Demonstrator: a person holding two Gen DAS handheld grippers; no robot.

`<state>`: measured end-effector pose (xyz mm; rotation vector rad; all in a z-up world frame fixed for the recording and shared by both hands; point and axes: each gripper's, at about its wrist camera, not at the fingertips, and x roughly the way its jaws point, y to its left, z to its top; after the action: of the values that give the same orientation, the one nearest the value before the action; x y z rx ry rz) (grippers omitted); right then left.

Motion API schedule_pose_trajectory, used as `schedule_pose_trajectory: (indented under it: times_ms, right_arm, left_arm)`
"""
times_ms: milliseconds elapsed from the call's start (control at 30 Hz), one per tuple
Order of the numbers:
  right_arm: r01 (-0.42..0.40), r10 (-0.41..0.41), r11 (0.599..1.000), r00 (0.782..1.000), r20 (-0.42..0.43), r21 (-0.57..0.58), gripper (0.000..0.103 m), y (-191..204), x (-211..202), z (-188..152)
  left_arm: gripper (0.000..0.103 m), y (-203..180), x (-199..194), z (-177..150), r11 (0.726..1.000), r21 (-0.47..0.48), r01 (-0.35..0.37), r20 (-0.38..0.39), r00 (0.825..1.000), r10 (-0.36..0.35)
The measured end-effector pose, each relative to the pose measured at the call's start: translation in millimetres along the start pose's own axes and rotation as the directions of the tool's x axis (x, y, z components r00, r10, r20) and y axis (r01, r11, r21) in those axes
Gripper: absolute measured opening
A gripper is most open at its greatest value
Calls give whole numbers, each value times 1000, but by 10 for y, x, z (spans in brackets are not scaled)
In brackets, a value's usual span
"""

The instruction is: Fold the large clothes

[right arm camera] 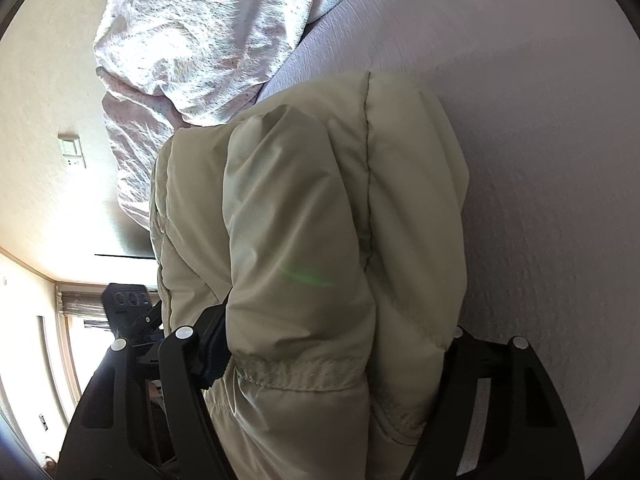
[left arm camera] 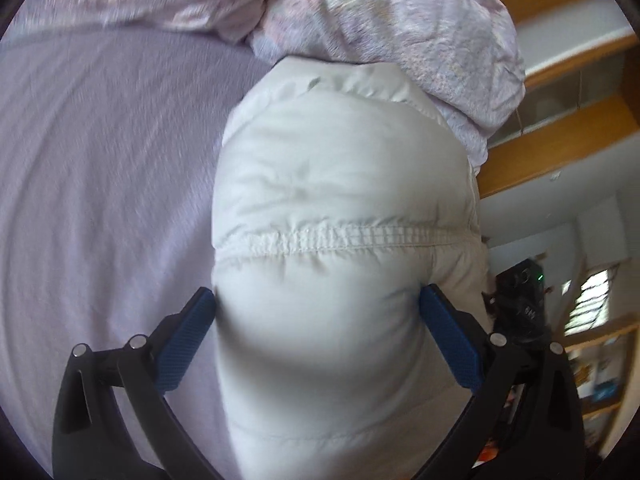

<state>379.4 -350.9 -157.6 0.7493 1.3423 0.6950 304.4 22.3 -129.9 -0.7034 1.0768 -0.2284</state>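
Note:
A cream padded jacket (left arm camera: pixel 344 184) hangs bunched over the lilac bed sheet (left arm camera: pixel 100 184). My left gripper (left arm camera: pixel 318 300) is shut on a thick fold of it, the blue pads (left arm camera: pixel 448 340) pressing both sides below a stitched seam. In the right wrist view the same jacket (right arm camera: pixel 304 208) fills the middle. My right gripper (right arm camera: pixel 332 344) is shut on another padded fold near an elastic hem; its right finger is hidden behind the cloth. The other gripper shows at the left edge (right arm camera: pixel 128 304).
A crumpled floral duvet (left arm camera: pixel 360 12) lies at the far side of the bed, touching the jacket's top. Wooden shelves (left arm camera: pixel 560 128) stand to the right in the left wrist view. A wall with a switch plate (right arm camera: pixel 71 151) is at the left in the right wrist view.

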Motion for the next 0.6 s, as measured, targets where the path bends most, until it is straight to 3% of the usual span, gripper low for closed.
schedule_pose_trajectory:
  times_ms: [100, 267, 333, 600]
  right_arm:
    - [-5, 5, 1000, 1000, -1, -1, 72, 0, 17, 11]
    - [-50, 50, 999, 999, 2, -15, 65, 30, 35, 45]
    - [-74, 74, 997, 997, 1, -24, 63, 81, 85, 71]
    - [-181, 179, 982, 983, -33, -59, 59, 531, 518, 214]
  left_arm:
    - [99, -19, 13, 5, 1000, -16, 13, 4, 1000, -13]
    - [78, 0, -68, 20, 998, -45, 47, 14, 999, -47]
    - [75, 18, -137, 49, 998, -52, 47, 28, 999, -46]
    - [73, 285, -603, 332, 995, -86, 39, 122, 992, -29]
